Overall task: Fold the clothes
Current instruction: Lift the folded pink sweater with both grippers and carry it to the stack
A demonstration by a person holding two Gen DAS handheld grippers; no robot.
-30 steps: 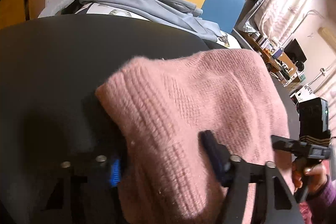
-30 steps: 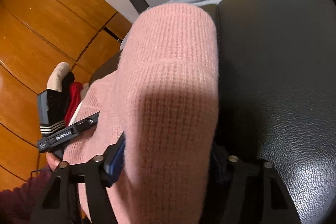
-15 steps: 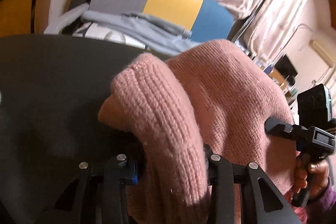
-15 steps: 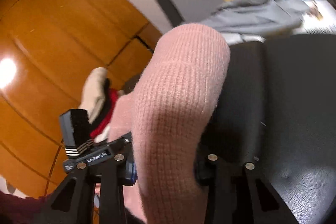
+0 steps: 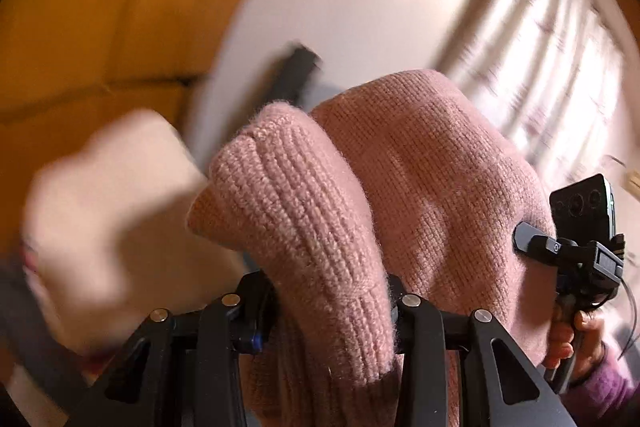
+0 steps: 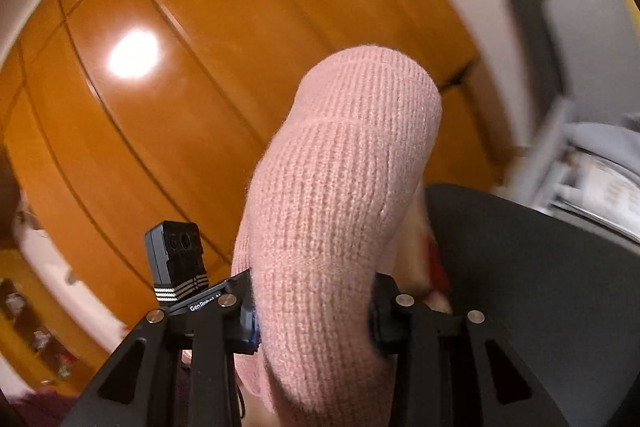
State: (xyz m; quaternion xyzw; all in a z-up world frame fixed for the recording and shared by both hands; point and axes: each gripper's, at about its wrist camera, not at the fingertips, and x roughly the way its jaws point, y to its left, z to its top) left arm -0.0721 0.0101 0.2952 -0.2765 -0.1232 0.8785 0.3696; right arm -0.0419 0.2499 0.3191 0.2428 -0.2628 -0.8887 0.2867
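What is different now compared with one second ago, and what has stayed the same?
Both grippers have lifted the pink knitted sweater up off the black seat; the cameras now face the wooden panels and wall instead of the seat. The left gripper, open around the fabric a second ago, has closed on it. The right gripper stays clamped on the sweater's other edge.

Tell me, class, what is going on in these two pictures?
A person is folding a pink knit sweater with two handheld grippers. The left gripper and the right gripper are each shut on a bunched fold of it, holding it up above the black chair seat. The background is motion-blurred, and the fold is not yet laid down.
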